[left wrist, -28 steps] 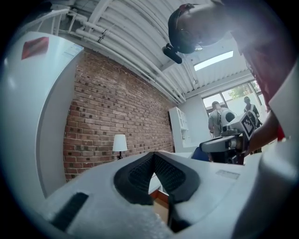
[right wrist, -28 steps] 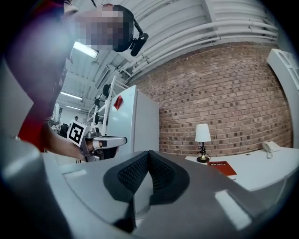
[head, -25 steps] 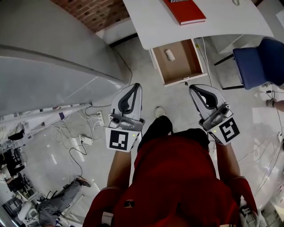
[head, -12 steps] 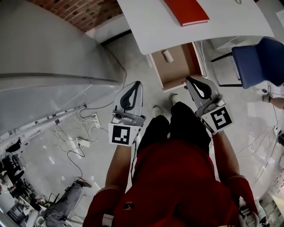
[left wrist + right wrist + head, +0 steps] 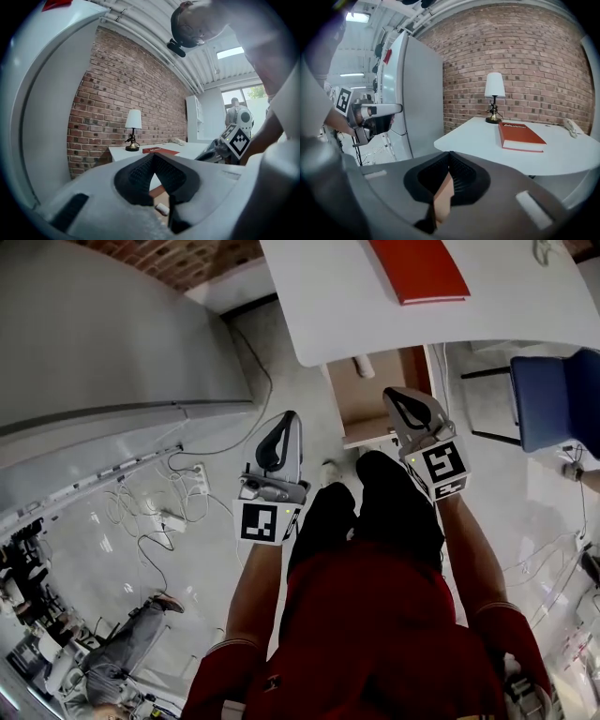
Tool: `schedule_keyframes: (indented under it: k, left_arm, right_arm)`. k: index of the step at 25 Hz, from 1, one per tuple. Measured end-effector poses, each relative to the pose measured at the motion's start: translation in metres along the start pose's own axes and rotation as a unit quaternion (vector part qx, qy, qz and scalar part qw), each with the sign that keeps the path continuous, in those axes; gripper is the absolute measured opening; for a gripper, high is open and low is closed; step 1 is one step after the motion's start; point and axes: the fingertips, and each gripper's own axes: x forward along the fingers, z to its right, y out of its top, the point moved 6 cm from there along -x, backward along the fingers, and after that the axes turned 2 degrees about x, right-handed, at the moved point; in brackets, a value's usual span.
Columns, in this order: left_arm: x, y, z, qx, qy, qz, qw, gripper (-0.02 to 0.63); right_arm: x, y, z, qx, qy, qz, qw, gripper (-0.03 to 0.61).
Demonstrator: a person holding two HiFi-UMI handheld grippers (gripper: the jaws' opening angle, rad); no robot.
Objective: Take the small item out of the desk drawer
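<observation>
The wooden desk drawer stands pulled out under the white desk. A small white item lies in its far left corner. My right gripper is shut and empty, and it hovers over the drawer's front right part. My left gripper is also shut and empty. It hangs over the floor, left of the drawer and short of it. In the left gripper view the small item shows below the touching fingertips. In the right gripper view the drawer's wood shows below the closed jaws.
A red book lies on the desk, and a lamp stands at its back. A blue chair stands to the right. A tall grey fridge fills the left. Cables trail on the floor.
The person has stepped toward the desk. Both grippers have moved forward, and the right one has gone from short of the drawer to over its front. The jaws stayed shut.
</observation>
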Motion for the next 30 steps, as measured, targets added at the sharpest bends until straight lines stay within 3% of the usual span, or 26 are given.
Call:
schedule_keyframes:
  k: [8, 16, 23, 30]
  left_arm:
    - [0.027, 0.002, -0.002, 0.003, 0.048, -0.022, 0.9986, 0.005]
    - [0.035, -0.028, -0.013, -0.01, 0.07, -0.035, 0.9969, 0.005]
    - [0.04, -0.033, -0.02, -0.016, 0.091, -0.035, 0.9951, 0.005]
    - [0.034, -0.042, -0.028, -0.016, 0.103, -0.044, 0.9936, 0.005]
  right_arm:
    - [0.051, -0.038, 0.047, -0.019, 0.03, -0.058, 0.998, 0.028]
    - [0.103, -0.093, 0.061, -0.002, 0.047, -0.114, 0.992, 0.076]
    - [0.136, -0.131, 0.071, 0.02, 0.043, -0.145, 0.988, 0.141]
    - [0.172, -0.166, 0.08, 0.044, 0.028, -0.165, 0.985, 0.167]
